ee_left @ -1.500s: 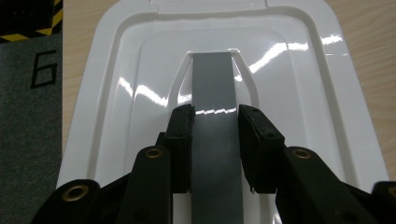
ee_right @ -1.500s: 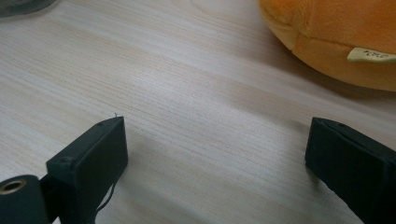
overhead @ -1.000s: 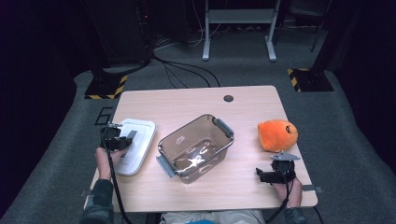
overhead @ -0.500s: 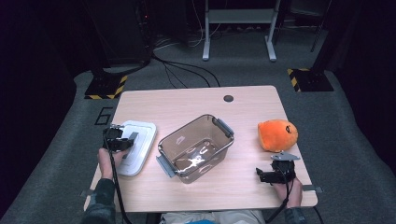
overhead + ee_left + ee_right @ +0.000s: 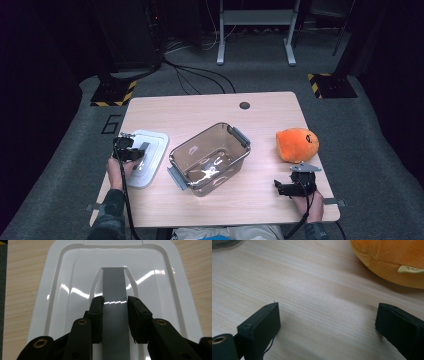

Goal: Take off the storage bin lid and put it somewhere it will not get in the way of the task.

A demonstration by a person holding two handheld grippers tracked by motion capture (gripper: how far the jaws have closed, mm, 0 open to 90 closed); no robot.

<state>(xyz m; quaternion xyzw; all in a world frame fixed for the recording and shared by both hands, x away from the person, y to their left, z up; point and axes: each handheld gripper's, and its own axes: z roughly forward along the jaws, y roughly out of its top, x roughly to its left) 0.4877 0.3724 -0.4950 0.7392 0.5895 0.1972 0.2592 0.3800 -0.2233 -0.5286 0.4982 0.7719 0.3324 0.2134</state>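
High overhead (gripper cameras close) table

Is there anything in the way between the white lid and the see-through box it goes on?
Nothing visible is. The left gripper has its fingers shut on the grey handle of the white lid, which lies flat on the table. The clear box sits right beside it, open-topped and empty, with bare wood between them.

One white lid with one grey handle strip lies at the left of the one wooden table. One clear plastic container sits at the middle. One orange plush toy rests at the right. Two grippers: the left gripper and the right gripper, both near.
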